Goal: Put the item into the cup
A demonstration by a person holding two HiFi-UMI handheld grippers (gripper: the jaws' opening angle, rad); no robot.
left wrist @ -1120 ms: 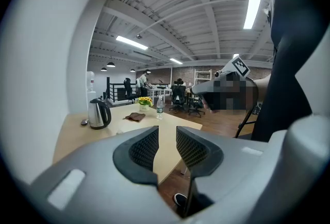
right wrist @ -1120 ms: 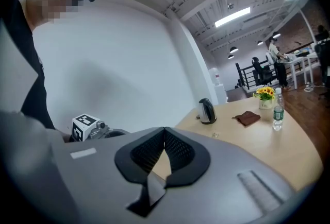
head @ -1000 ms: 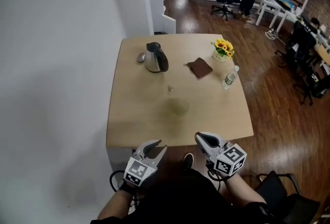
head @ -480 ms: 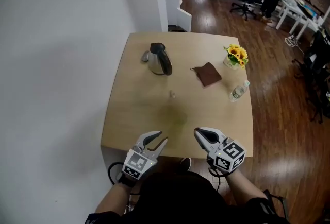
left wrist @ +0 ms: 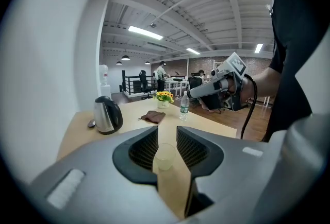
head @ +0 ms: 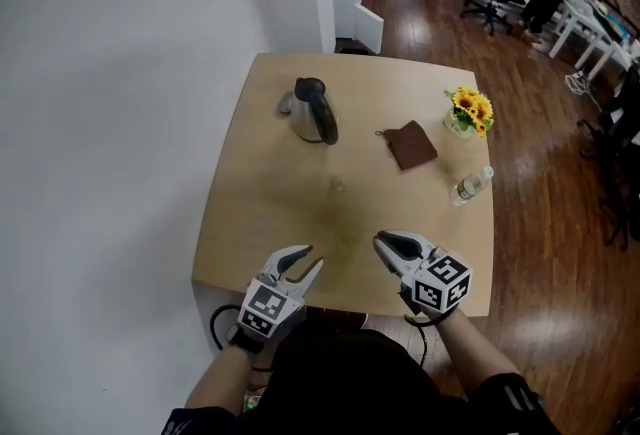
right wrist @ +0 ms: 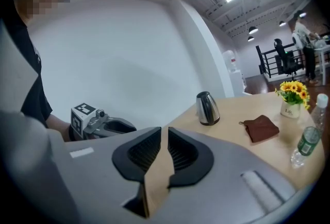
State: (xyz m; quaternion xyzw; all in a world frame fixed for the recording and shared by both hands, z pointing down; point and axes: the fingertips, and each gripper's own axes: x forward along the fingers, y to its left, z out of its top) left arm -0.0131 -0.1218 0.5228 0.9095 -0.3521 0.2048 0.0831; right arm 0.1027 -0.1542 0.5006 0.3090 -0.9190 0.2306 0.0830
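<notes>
A clear cup (left wrist: pixel 164 157) stands on the wooden table (head: pixel 255 203) just beyond my left gripper's jaws; in the head view it is only a faint glassy patch (head: pixel 346 241). A small pale item (head: pixel 338 186) lies farther in, near the table's middle. My left gripper (head: pixel 308 261) hovers over the near edge, open and empty, and it points at the cup (left wrist: pixel 166 133). My right gripper (head: pixel 382 245) is level with it on the right. Its jaws (right wrist: pixel 164 133) are opening by a narrow gap, with nothing between them.
A steel kettle (head: pixel 313 113) with a small grey thing beside it stands at the far left. A brown cloth (head: pixel 412 144), a pot of yellow flowers (head: pixel 468 110) and a water bottle (head: pixel 470 186) sit along the right side. A white wall runs along the left.
Both grippers have come forward from below the table's near edge to above it. The right jaws have parted slightly. The head view has tilted further over the table.
</notes>
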